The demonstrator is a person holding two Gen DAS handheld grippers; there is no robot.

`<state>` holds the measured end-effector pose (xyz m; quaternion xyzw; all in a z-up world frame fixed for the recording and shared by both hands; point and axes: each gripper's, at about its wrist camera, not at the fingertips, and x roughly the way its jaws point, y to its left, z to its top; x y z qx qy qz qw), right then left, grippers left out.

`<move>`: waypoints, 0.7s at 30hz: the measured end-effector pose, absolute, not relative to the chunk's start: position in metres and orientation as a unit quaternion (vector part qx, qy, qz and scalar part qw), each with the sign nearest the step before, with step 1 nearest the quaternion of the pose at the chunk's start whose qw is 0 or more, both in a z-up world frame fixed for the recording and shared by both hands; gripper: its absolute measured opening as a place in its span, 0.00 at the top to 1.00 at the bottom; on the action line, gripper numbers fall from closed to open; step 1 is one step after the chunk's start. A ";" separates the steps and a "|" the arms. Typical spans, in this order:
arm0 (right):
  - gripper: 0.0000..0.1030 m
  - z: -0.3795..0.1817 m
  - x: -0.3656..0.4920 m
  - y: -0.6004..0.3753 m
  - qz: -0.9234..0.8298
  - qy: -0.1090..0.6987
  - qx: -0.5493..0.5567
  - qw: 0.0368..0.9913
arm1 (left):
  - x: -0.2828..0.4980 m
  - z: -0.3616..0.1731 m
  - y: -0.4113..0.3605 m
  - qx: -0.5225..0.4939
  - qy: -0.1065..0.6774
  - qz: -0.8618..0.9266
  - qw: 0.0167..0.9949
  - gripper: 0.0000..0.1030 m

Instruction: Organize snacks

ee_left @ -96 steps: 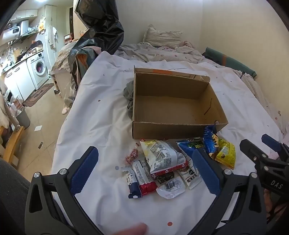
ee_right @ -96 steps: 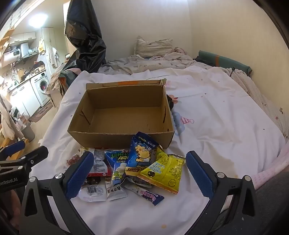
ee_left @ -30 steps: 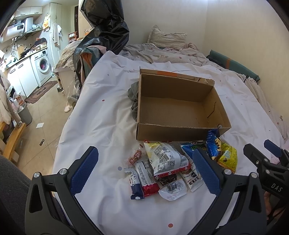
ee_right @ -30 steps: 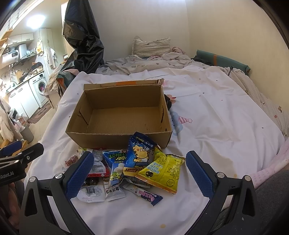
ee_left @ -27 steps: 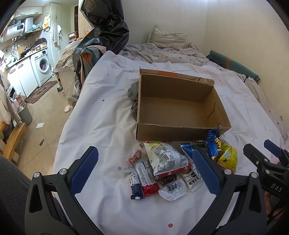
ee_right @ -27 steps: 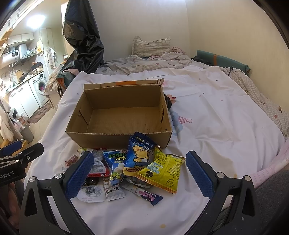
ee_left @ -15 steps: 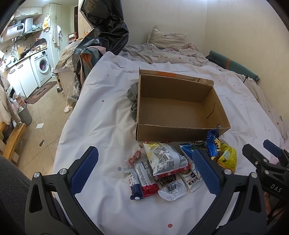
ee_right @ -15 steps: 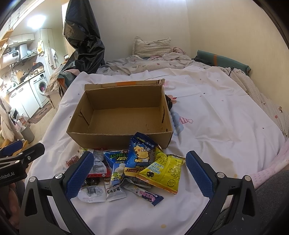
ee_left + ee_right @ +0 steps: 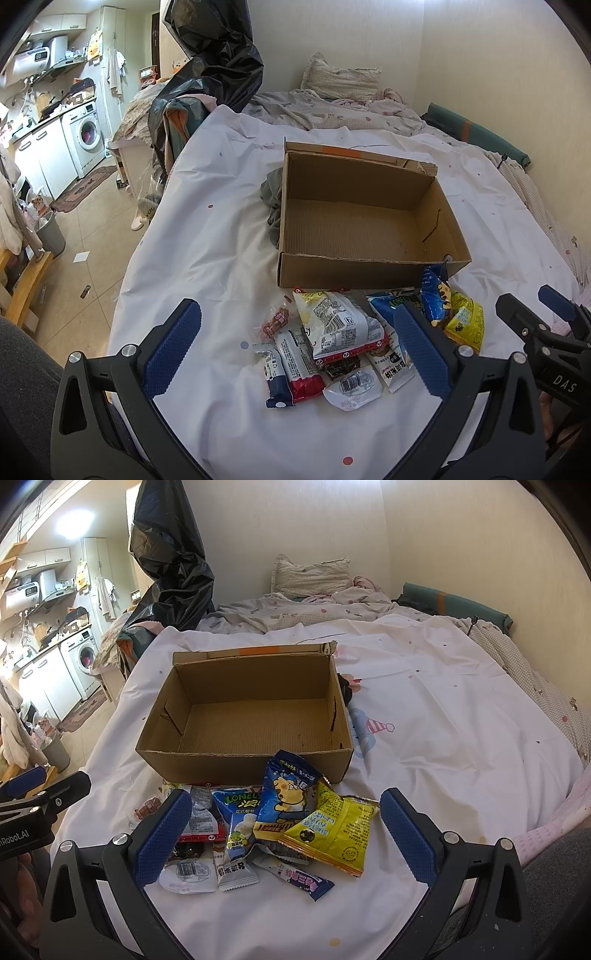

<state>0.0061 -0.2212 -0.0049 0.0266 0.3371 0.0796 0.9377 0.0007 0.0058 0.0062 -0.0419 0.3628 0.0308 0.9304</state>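
Note:
An empty open cardboard box sits on the white bedsheet. A heap of snack packets lies just in front of it: a white and red packet, a red and white bar, a blue bear packet, a yellow packet, a blue-green packet, a purple bar. My left gripper is open and empty, hovering over the left of the heap. My right gripper is open and empty, above the right of the heap.
A grey cloth lies against the box's left side. A black plastic bag stands at the bed's far left. Pillow and rumpled bedding lie at the head of the bed. The bed's left edge drops to a tiled floor.
Both views have shifted only slightly; the grippers hover almost still. Nothing was picked up or moved.

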 end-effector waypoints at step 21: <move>0.00 -0.002 0.009 -0.228 0.085 0.347 0.048 0.933 | 0.002 0.007 0.006 -0.047 0.370 0.017 0.928 0.00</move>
